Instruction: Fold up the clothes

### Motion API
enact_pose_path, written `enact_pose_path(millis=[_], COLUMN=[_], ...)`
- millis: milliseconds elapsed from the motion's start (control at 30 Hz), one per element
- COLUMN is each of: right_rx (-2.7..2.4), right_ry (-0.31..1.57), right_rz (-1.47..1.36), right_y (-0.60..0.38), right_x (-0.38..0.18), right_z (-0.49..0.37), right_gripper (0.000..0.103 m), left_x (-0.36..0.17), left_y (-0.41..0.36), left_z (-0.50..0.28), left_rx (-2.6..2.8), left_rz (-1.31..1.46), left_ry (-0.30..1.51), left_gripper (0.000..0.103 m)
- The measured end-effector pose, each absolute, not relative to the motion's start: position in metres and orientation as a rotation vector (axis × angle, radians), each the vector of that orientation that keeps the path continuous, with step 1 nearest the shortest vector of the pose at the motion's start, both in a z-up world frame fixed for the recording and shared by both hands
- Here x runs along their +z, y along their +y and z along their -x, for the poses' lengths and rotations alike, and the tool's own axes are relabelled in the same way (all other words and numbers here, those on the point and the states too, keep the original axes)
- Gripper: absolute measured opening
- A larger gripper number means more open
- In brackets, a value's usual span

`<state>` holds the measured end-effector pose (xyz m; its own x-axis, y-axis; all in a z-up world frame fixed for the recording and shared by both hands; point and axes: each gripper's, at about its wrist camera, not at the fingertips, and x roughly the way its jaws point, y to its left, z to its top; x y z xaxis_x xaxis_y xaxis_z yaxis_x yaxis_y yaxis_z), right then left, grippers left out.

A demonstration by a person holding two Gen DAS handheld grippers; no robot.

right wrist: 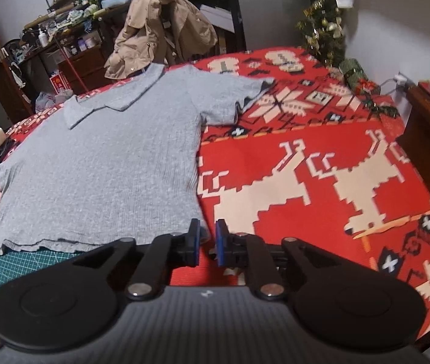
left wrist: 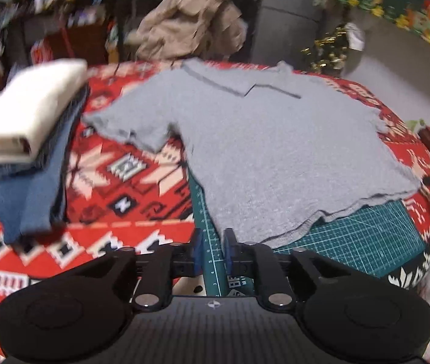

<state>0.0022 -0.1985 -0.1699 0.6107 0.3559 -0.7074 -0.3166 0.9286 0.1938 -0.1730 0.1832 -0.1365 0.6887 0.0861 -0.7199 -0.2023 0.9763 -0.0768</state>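
Grey short-sleeved collared shirt lies spread flat, front up, on a bed covered by a red patterned blanket. Collar at the far edge, wavy hem at the near edge. Its lower part rests on a green cutting mat that shows beneath the hem and along the shirt's left side edge.

Left gripper: jaws a narrow gap apart, blue pads visible, nothing between them. Through the gap only the mat's ruled edge shows. It sits just short of the shirt's near left hem corner; the tip of the right-hand finger overlaps the hem in this view, contact cannot be told. Picture is motion-blurred.

Right gripper: jaws also a narrow gap apart, holding nothing. It sits at the shirt's near right hem corner; the left-hand finger overlaps the shirt's edge in the right wrist view, whether it touches the cloth cannot be told. Red blanket shows through the gap.

Left of the shirt, on the blanket: a stack of folded clothes, cream piece on top, blue denim-like pieces beneath.

Behind the bed: a beige jacket draped over something upright, cluttered shelves, a small decorated Christmas tree at the right
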Motion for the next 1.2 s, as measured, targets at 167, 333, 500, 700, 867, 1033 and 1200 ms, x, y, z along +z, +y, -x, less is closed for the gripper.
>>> enact_pose_path(millis=[167, 333, 500, 700, 867, 1033, 1200], right_rx=[0.438, 0.497, 0.57, 0.656, 0.779, 0.889, 0.903], right_ry=[0.773, 0.685, 0.579, 0.461, 0.366, 0.312, 0.313], right_rz=[0.025, 0.177, 0.311, 0.458, 0.647, 0.91, 1.025], right_y=[-0.201, -0.193, -0.182, -0.159, -0.138, -0.117, -0.106], right_x=[-0.15, -0.123, -0.098, -0.071, -0.069, -0.092, -0.126], right_z=[0.012, 0.032, 0.054, 0.068, 0.075, 0.089, 0.086], right_gripper=[0.026, 0.051, 0.078, 0.087, 0.086, 0.084, 0.075], left_x=[-0.123, -0.113, -0.1, -0.091, -0.094, -0.107, -0.129], left_y=[0.165, 0.14, 0.126, 0.115, 0.102, 0.088, 0.085], left_z=[0.182, 0.187, 0.192, 0.196, 0.189, 0.178, 0.158], left_rx=[0.123, 0.099, 0.071, 0.04, -0.016, -0.091, -0.159], left_rz=[0.034, -0.117, -0.177, -0.228, -0.322, -0.411, -0.429], left_ry=[0.723, 0.65, 0.592, 0.563, 0.568, 0.607, 0.689], left_gripper=[0.033, 0.037, 0.043, 0.042, 0.041, 0.041, 0.041])
